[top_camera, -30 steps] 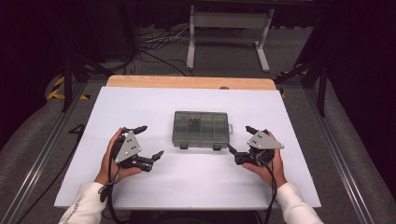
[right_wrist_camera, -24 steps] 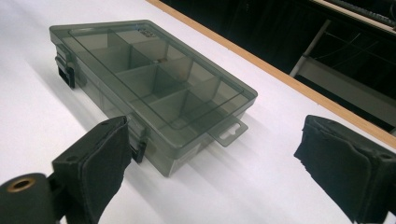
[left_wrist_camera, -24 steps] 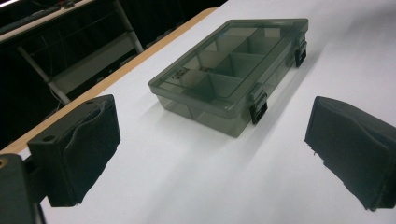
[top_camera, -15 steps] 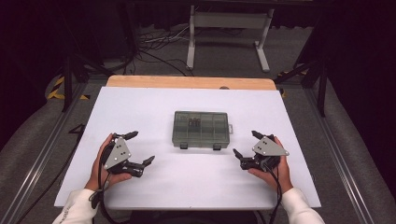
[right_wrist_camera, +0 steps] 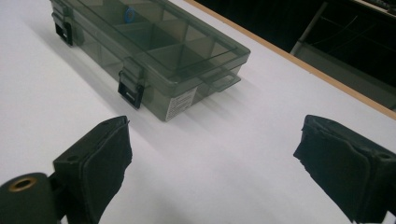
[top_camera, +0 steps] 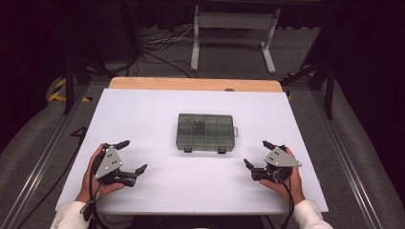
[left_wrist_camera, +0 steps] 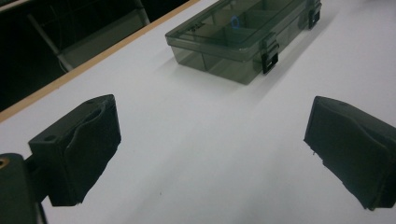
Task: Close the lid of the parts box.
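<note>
A smoky clear plastic organizer box (top_camera: 205, 132) with a shut lid and two black latches lies in the middle of the white table (top_camera: 143, 109). It holds several compartments, with small dark parts in one. My left gripper (top_camera: 132, 156) rests near the front left, open and holding nothing. My right gripper (top_camera: 258, 153) rests near the front right, also open and holding nothing. The left gripper view has the box (left_wrist_camera: 243, 35) ahead beyond both pads (left_wrist_camera: 88, 140). In the right gripper view the box (right_wrist_camera: 149, 46) lies ahead to the left, one latch (right_wrist_camera: 130, 91) close by.
The table has a wooden strip (top_camera: 191, 84) along its far edge. Behind it on the dark floor stand a white metal stand (top_camera: 234, 28) and loose cables (top_camera: 157, 47). Metal rails (top_camera: 353, 157) run along both sides of the table.
Both hands have drawn the grippers outward and toward the table's front edge, away from the box. Both jaws stay wide apart.
</note>
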